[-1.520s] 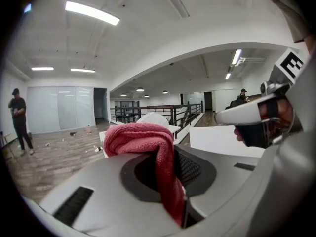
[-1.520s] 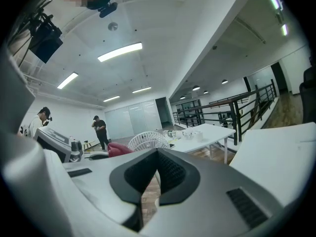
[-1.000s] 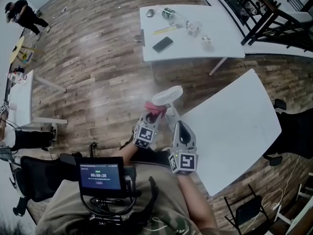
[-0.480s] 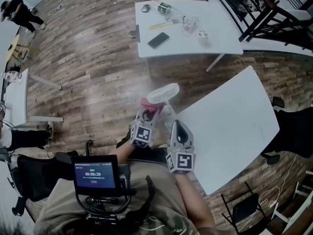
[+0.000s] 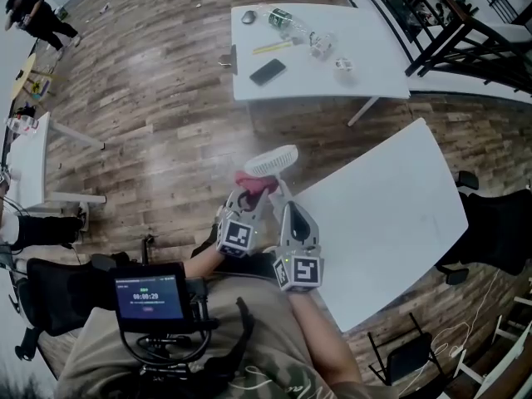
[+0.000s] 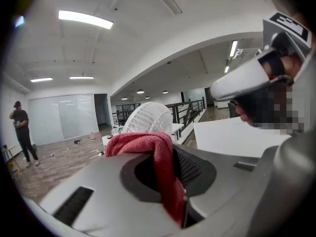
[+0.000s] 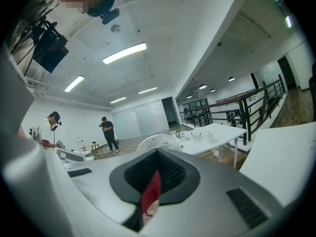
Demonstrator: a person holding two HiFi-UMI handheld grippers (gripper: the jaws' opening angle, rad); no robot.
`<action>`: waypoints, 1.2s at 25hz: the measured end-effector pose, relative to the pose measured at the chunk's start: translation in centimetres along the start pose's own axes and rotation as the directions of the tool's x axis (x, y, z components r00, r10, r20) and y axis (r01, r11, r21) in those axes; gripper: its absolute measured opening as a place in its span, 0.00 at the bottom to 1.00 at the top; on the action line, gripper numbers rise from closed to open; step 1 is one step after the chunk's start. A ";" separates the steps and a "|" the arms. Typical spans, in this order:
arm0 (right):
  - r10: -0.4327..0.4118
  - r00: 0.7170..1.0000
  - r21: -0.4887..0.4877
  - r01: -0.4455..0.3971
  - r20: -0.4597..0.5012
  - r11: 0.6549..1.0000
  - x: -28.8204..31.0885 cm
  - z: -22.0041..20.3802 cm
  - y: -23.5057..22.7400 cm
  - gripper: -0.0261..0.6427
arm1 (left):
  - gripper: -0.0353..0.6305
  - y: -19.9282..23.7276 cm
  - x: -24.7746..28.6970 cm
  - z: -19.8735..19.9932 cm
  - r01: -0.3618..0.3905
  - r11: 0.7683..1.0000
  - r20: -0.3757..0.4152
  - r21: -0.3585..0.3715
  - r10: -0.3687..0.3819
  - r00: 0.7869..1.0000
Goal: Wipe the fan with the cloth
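— What is hidden or hard to make out?

— The stem and foot of the white round-grilled fan [image 5: 270,160] are covered by the two grippers in the head view, so what it stands on cannot be told. A thin red strip [image 7: 150,195] is seen in the slit of the right gripper [image 5: 281,198], whose jaws are pressed together. Whether the strip is pinched there or only glimpsed through the slit cannot be settled.

— And the surface and the room?

— A brown wooden plank floor [image 5: 166,140] is spread under everything. A large white tabletop [image 5: 391,214] is set at the right of the head view, with one corner reaching the grippers. A second white table [image 5: 332,73] lies at the upper middle, and on it a dark phone [image 5: 268,71] is laid among small clutter that cannot be identified. Black railings [image 7: 237,107] and ceiling strip lights [image 6: 85,19] are shown in the gripper views. A person in dark clothes [image 5: 37,19] is seen at the upper left.

— Where are the task's things relative to the grippers?

— The bunched red cloth [image 5: 253,182] is clamped between the jaws of the left gripper [image 5: 248,198] and draped over their tips. The fan is placed just beyond it, at frame centre, and its grille is seen rising directly behind the cloth in the left gripper view. Contact between the two cannot be confirmed. The right gripper is held just beside the left, on its right.
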State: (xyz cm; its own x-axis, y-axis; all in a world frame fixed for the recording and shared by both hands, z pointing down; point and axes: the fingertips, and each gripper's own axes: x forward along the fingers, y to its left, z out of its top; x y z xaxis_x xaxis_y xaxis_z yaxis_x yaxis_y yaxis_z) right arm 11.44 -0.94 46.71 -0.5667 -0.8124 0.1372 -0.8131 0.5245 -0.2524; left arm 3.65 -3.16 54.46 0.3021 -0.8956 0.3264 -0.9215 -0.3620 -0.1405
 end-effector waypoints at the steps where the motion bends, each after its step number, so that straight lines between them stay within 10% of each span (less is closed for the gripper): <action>1: 0.005 1.000 -0.003 -0.005 -0.003 1.000 0.0 -0.1 0.1 0.05 | 0.16 -0.1 0.0 0.4 0.003 1.000 -0.001 -0.006 -0.003 1.000; 19: -0.055 0.998 0.020 0.054 0.036 0.998 -1.1 1.4 -1.9 0.05 | 0.16 -2.9 0.8 6.6 0.091 0.992 0.112 0.087 -0.100 0.989; 30: 0.005 1.000 0.012 -0.005 0.017 1.000 -0.6 -0.3 0.7 0.05 | 0.16 0.0 -2.6 -1.9 0.036 0.999 -0.027 0.027 -0.035 0.999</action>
State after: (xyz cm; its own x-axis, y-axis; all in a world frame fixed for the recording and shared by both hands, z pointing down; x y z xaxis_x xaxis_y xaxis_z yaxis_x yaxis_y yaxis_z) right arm 11.22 0.00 46.74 -0.5687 -0.8137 0.1200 -0.8084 0.5260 -0.2643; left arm 2.43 -0.32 55.36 0.3277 -0.8751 0.3561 -0.9032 -0.4008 -0.1535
